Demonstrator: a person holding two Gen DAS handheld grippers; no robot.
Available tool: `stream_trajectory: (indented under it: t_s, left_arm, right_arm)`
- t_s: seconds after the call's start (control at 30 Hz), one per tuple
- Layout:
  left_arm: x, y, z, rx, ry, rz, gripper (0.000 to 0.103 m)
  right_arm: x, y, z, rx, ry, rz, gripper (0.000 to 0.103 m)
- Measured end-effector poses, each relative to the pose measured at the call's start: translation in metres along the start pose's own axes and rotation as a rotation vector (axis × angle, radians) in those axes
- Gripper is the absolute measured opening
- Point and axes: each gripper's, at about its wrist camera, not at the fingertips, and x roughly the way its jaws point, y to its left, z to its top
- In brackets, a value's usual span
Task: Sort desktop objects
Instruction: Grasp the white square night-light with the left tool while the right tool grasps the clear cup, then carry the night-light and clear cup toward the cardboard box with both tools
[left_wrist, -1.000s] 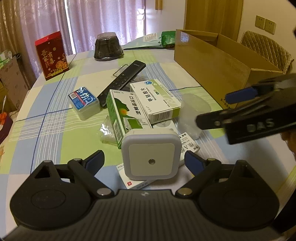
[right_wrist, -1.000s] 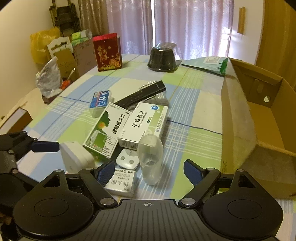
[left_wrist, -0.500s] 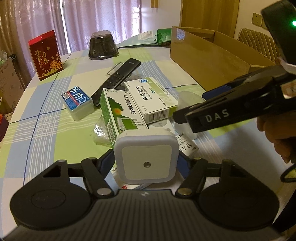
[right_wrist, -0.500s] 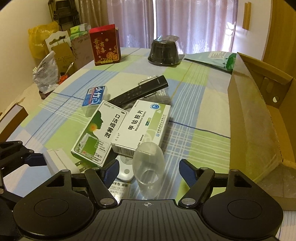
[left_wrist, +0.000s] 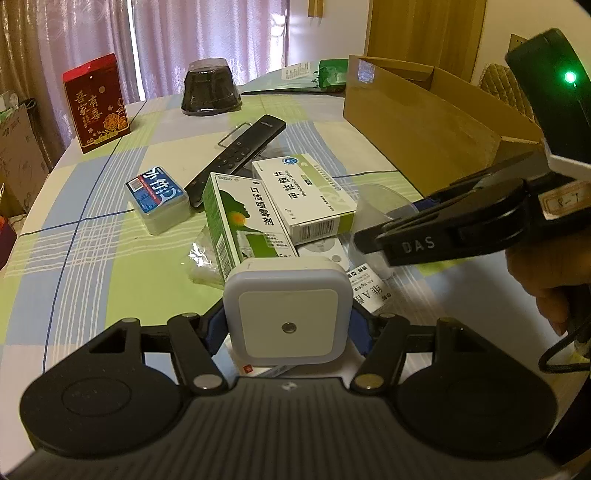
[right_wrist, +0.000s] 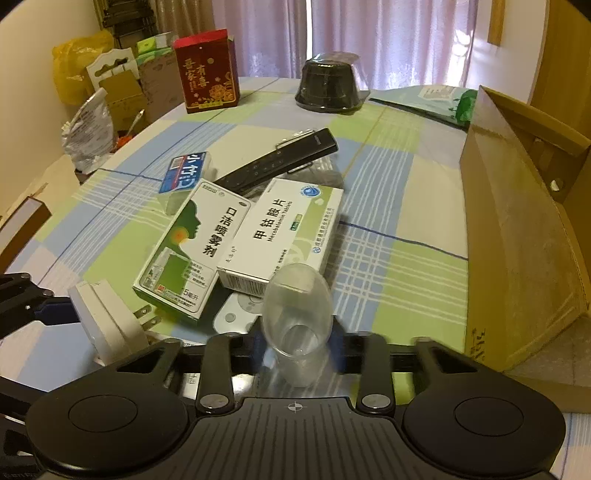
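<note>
left hand-held gripper (left_wrist: 288, 328) is clamping night light (left_wrist: 288, 314), lower centre | right hand-held gripper (right_wrist: 295, 350) is squeezing clear cup (right_wrist: 297, 314) | risk: thin cup is possibly slipping or deforming

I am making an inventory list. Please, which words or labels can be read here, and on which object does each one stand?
"甲钴胺片 Mecobalamin Tablets": white medicine box.
"口洁喷雾剂": green medicine box.
"吾家有喜": red box.
"DAS": right gripper finger.
Blue-labelled tin: large characters, not surely readable.
Smaller print, barcodes: too small.
</note>
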Motion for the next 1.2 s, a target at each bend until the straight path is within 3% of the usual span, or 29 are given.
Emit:
stream_trajectory:
  t_s: [0.67,1.2]
  left_arm:
    - [-0.033,-0.001,0.015,0.003,-0.050,-0.001,0.061]
    - [-0.065,-0.039,0.048,0.070,-0.105,-0.041,0.061]
  right_arm:
    - [-0.050,0.008,0.011,0.006,-0.087,-0.014,0.032]
    - [-0.125,-0.026,0.024,0.068,-0.207,-0.088,0.032]
